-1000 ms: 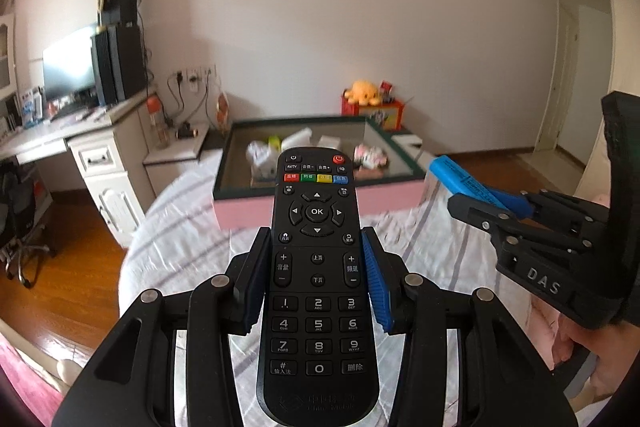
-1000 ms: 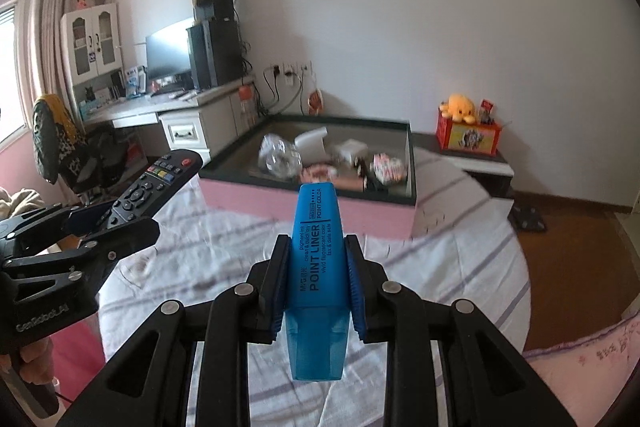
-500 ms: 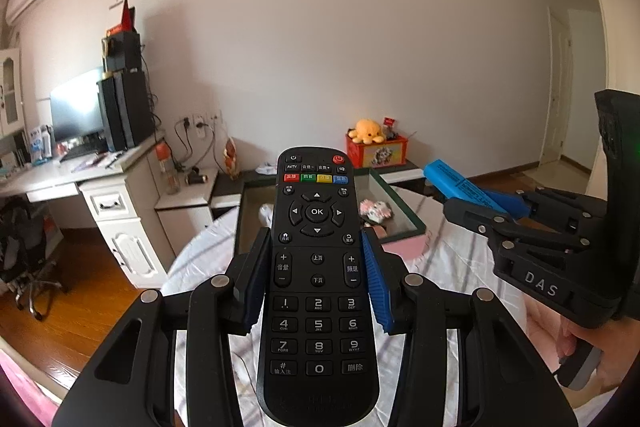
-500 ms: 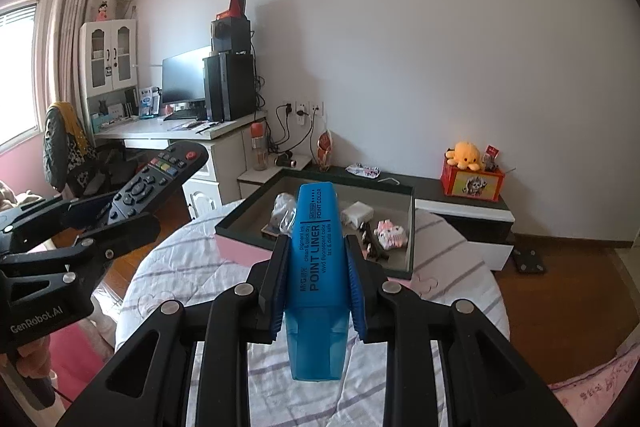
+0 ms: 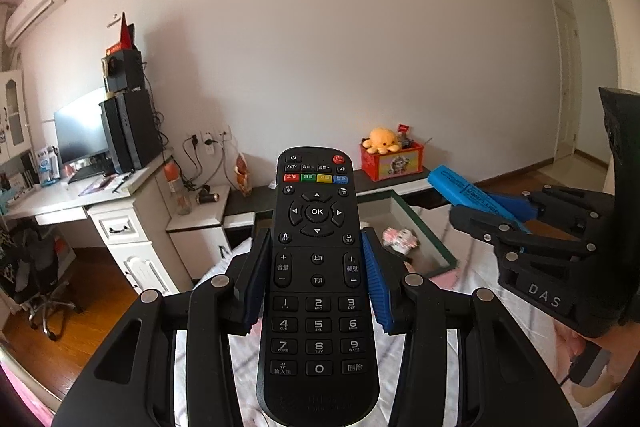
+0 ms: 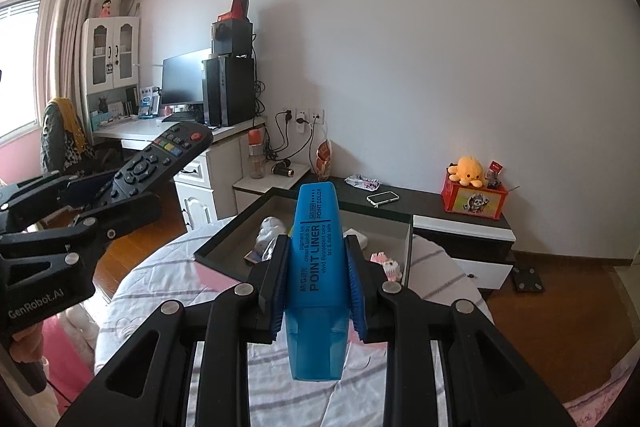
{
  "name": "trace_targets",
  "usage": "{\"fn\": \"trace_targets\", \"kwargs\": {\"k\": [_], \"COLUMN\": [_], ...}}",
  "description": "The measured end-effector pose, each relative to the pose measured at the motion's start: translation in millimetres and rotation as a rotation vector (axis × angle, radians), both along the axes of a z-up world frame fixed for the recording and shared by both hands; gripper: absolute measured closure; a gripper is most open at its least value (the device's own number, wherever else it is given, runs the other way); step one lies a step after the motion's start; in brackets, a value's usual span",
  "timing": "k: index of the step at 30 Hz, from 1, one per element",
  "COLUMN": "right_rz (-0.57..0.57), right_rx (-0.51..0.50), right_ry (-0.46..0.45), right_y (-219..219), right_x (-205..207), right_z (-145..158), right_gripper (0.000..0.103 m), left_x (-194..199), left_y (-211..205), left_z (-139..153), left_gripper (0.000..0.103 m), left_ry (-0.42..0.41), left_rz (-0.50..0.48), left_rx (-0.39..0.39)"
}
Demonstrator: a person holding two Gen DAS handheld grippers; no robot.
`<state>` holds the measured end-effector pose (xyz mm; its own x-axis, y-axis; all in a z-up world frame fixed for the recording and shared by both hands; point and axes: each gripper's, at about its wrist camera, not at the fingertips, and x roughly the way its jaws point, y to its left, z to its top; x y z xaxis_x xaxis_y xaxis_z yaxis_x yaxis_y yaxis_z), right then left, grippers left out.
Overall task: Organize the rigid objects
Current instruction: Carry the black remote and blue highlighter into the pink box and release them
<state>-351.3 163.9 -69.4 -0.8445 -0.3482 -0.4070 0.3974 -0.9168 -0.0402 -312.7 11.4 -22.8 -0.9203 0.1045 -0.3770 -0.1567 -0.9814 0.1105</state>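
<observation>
While several small items already lie inside the shallow dark-rimmed tray (image 6: 409, 239) on the striped tablecloth (image 6: 168, 275), two of the task's things are not yet put away, so the sorting looks partly done at best. What lies in the tray is hard to name: a crumpled clear wrapper, a white block and a small pink-and-white piece show past the grippers. How many items remain outside the views cannot be told.

The left gripper (image 5: 317, 287) is clamped on a black remote control (image 5: 318, 267), its blue pads (image 5: 377, 287) pressing the two long sides around the volume and channel keys; the button face is up and the top end points toward the tray. The right gripper (image 6: 318, 279) is closed tight on a blue highlighter (image 6: 316, 267), gripped across its body with the cap end toward the camera and the label reading along its length. Both things are held in the air above the table, short of the tray, side by side and apart. Judging from this, both deliveries and releases are left to do.
</observation>
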Motion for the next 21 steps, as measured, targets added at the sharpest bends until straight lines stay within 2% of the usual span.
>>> {"fn": "trace_targets", "kwargs": {"k": [8, 13, 21], "right_rz": [0.004, 0.015, 0.030], "right_rx": [0.020, 0.034, 0.094], "right_ry": [-0.034, -0.091, -0.215], "right_y": [-3.8, -9.6, -17.3], "right_x": [-50.8, -90.7, -150.2], "right_z": [-6.5, -16.2, -42.2], "right_gripper": [0.076, 0.076, 0.076], "left_x": [-59.9, -109.2, -183.7], "left_y": [-3.6, 2.4, 4.6], "left_z": [-8.6, -21.4, -61.9], "left_gripper": [0.059, 0.059, 0.059], "left_ry": [-0.028, -0.083, -0.242], "left_rz": [0.063, 0.045, 0.020], "left_rx": [-0.039, -0.071, -0.079]}}
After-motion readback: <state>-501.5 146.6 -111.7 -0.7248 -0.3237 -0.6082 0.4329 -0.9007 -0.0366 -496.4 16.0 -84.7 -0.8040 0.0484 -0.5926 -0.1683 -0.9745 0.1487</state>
